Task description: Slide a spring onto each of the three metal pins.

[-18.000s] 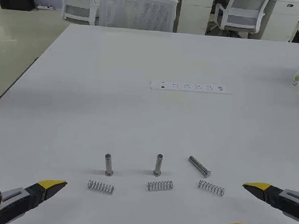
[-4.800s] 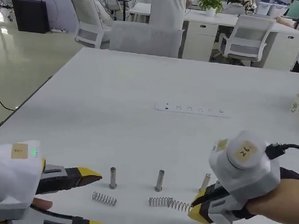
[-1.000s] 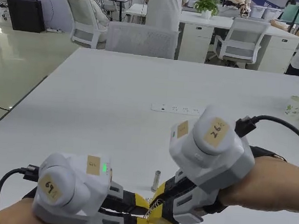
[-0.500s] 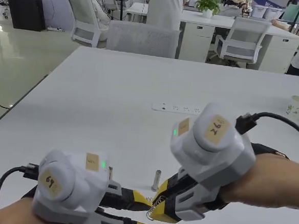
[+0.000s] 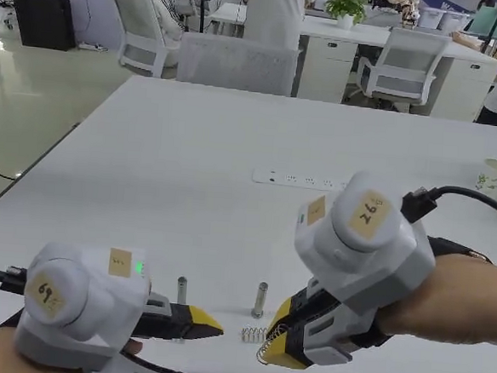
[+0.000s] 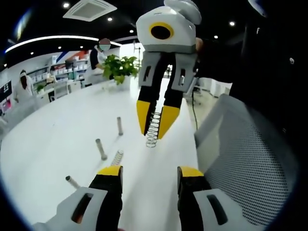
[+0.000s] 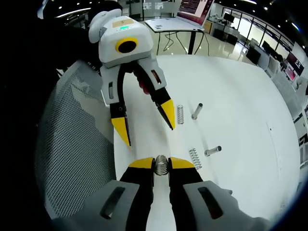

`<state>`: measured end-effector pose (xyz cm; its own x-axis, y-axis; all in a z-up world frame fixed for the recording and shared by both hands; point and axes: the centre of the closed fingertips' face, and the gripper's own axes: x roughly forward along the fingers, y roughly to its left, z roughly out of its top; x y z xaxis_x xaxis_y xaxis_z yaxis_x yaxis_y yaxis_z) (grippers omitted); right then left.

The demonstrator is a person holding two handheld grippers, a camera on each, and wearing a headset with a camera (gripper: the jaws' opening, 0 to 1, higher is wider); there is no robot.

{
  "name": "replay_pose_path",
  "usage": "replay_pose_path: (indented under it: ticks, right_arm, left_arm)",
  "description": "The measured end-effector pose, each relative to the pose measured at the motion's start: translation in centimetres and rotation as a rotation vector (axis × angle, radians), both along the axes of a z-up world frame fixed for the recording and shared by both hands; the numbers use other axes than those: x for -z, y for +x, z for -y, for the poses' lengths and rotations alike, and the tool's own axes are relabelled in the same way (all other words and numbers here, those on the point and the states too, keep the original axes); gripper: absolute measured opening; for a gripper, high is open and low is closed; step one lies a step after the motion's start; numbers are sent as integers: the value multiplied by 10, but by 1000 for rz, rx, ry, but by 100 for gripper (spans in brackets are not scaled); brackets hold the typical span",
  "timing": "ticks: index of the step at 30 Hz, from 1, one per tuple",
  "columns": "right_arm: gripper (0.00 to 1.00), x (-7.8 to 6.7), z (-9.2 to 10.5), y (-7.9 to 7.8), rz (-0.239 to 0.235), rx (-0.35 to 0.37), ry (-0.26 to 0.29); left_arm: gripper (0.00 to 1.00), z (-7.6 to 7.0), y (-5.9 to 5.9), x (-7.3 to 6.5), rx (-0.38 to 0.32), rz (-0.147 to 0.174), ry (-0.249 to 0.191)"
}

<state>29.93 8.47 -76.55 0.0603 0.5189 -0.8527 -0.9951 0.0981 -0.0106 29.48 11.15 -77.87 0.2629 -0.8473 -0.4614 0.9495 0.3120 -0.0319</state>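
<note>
My right gripper [image 5: 273, 350] [image 7: 162, 164] is shut on a small steel spring [image 5: 262, 355] [image 7: 161, 161], held above the white table. In the left gripper view that spring [image 6: 153, 130] hangs between the right gripper's yellow fingers [image 6: 143, 113]. My left gripper [image 5: 196, 352] [image 6: 150, 174] stands open and empty, a short way left of the held spring. Two metal pins [image 5: 181, 290] [image 5: 260, 299] stand upright on the table. A third pin [image 6: 72, 182] sits near the left gripper view's lower left. Two loose springs [image 7: 181, 114] [image 7: 194, 158] lie beside the pins [image 7: 196, 111] [image 7: 212, 151].
A white power strip [image 5: 304, 181] lies mid-table, a patterned cup [image 5: 493, 179] at the far right edge. Mesh office chairs [image 5: 236, 64] and desks stand beyond the table's far edge, with people there. A mesh chair back [image 7: 72, 144] is close by the table's near edge.
My left gripper has drawn back to the left, away from the right gripper's tips and the spring it was close to. The right gripper still holds the spring.
</note>
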Motion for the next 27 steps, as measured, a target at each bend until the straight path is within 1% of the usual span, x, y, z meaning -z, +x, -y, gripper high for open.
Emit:
replay_pose_path:
  ticks: [3, 5, 10, 16, 20, 27]
  right_arm:
    - [8, 0, 1, 1, -3, 2, 0]
    - [8, 1, 3, 2, -3, 5, -2]
    - [8, 1, 6, 3, -4, 10, -7]
    - [8, 0, 13, 8, -1, 20, -11]
    - [8, -2, 20, 14, 4, 36, -15]
    - [8, -7, 33, 26, 18, 60, -27]
  left_arm:
    - [41, -13, 3, 1, -43, -10, -8]
    - [42, -18, 4, 2, -59, -12, -8]
    - [44, -32, 9, -1, -119, -17, -27]
    - [46, -49, 14, -7, -199, -11, -64]
    - [47, -60, 15, -8, -249, -8, -77]
    - [48, -73, 17, -15, -319, 3, -112]
